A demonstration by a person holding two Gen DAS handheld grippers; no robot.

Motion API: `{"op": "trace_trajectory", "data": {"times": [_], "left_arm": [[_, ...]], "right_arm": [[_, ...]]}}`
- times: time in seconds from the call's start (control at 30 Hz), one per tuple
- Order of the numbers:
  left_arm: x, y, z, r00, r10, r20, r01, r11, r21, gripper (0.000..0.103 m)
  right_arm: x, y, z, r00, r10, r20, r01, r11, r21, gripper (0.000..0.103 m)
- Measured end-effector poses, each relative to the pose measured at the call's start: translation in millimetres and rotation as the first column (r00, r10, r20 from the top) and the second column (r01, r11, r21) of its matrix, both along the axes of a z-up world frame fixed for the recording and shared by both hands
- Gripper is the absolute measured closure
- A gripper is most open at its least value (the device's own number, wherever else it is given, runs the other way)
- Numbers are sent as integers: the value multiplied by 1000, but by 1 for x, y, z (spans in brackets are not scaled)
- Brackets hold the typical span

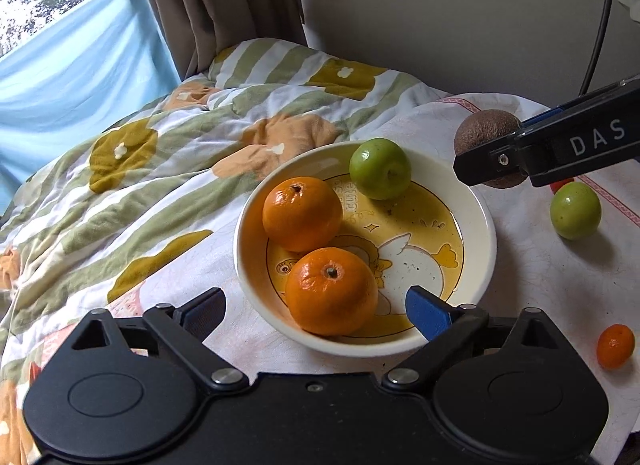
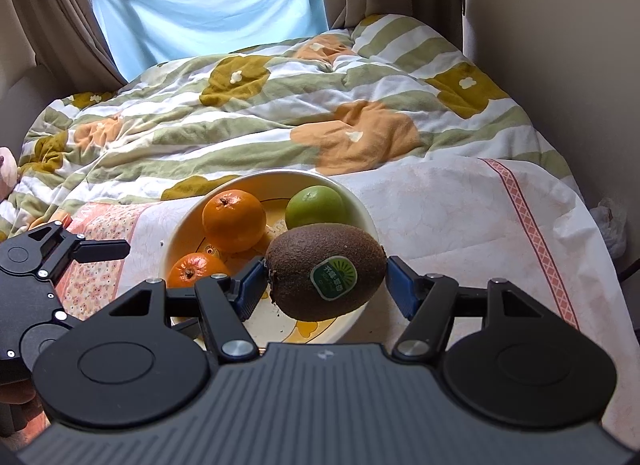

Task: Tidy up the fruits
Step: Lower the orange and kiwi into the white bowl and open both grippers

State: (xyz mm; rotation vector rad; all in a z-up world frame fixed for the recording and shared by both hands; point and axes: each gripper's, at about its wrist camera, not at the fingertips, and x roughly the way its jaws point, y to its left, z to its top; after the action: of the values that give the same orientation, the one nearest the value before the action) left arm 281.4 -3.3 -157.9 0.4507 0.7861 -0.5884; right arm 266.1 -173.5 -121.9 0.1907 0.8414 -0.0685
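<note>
Daylight from a curtained window falls across a bed with a flower-patterned quilt (image 2: 280, 113), and on a pale cloth (image 2: 460, 217) spread over its near end sits the bowl (image 1: 482, 225), the landmark for everything else. Inside the bowl lie two oranges, the near orange (image 1: 331, 291) at the front and the far orange (image 1: 302, 213) behind it, with a green fruit (image 1: 380, 168) against the back rim. Outside the bowl, to its right in the left wrist view, a second green fruit (image 1: 575, 210) and a small orange (image 1: 615, 346) rest on the cloth. The left gripper (image 1: 316, 307) hangs over the bowl's front edge, angled down, its jaws spread wide on either side of the near orange and pressing on nothing. The right gripper (image 2: 326, 281) pinches the kiwi (image 2: 326, 271) by its two ends, so the fruit's long axis runs across from pad to pad, sticker facing the camera. It hovers above the bowl's right rim, tilted downward, with open floor of the bowl just below and to the left. This hand looks the one placed to act next: a short drop toward the bowl's centre should set the kiwi in, and the risk I see is it rolling against the green fruit.
</note>
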Motion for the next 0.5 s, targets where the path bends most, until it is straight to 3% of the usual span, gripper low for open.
{"op": "trace_trajectory", "data": {"times": [0.27, 0.5], "left_arm": [[-10, 17, 13, 996, 90, 0, -90, 995, -46, 4], [-20, 33, 18, 985, 170, -12, -170, 984, -60, 4]], "right_arm": [[13, 7, -5, 998, 66, -24, -67, 997, -39, 23], [32, 18, -28, 990, 122, -65, -126, 990, -58, 23]]}}
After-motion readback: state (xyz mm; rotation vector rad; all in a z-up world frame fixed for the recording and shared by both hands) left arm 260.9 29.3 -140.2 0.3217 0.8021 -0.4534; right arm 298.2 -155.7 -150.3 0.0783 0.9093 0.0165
